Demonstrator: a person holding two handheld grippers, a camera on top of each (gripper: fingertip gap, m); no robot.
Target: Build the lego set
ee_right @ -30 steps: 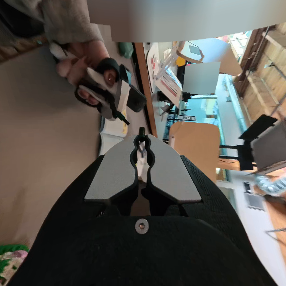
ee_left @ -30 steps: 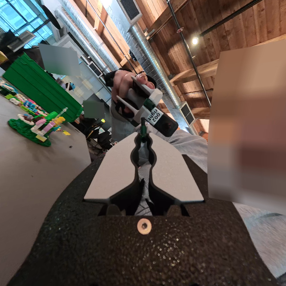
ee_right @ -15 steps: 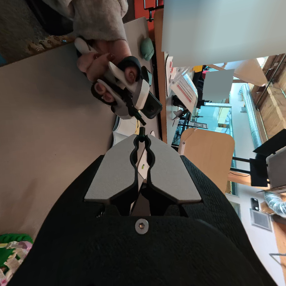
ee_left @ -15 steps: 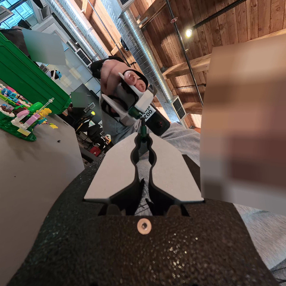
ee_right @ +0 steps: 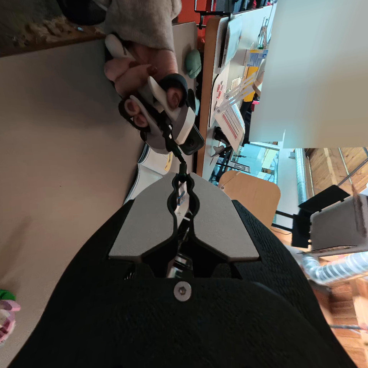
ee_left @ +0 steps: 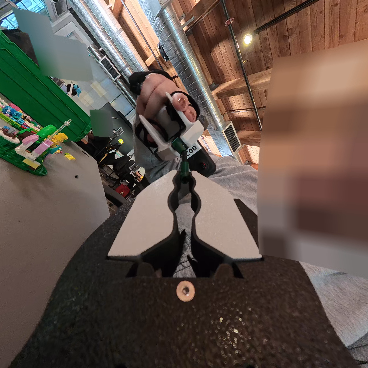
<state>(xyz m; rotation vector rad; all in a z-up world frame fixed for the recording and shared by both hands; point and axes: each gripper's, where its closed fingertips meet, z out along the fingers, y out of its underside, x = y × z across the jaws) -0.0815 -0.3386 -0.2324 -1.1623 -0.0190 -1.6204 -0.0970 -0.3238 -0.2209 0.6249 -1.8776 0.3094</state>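
Observation:
Both grippers are held up in the air, tip to tip. My left gripper (ee_left: 184,176) is shut on a small dark green stem piece (ee_left: 184,167). My right gripper (ee_right: 182,176) is shut on another dark green stem piece (ee_right: 182,168). In the left wrist view the right gripper (ee_left: 175,145) is held by a hand, and its stem piece (ee_left: 180,148) meets mine end to end. In the right wrist view the left gripper (ee_right: 169,143) points its stem (ee_right: 177,152) at mine, and they touch. The partly built lego set (ee_left: 29,151) stands on a green baseplate on the grey table, far left.
A green bin (ee_left: 29,85) stands behind the lego set, with loose bricks (ee_left: 69,157) on the table (ee_left: 49,209). An open instruction booklet (ee_right: 153,169) lies on the table (ee_right: 59,139). Part of the lego set (ee_right: 6,314) shows at the lower left. A grey sleeve is close by.
The two grippers have moved closer together. Their green stem pieces were apart one second ago and now touch end to end. Both grippers stay shut.

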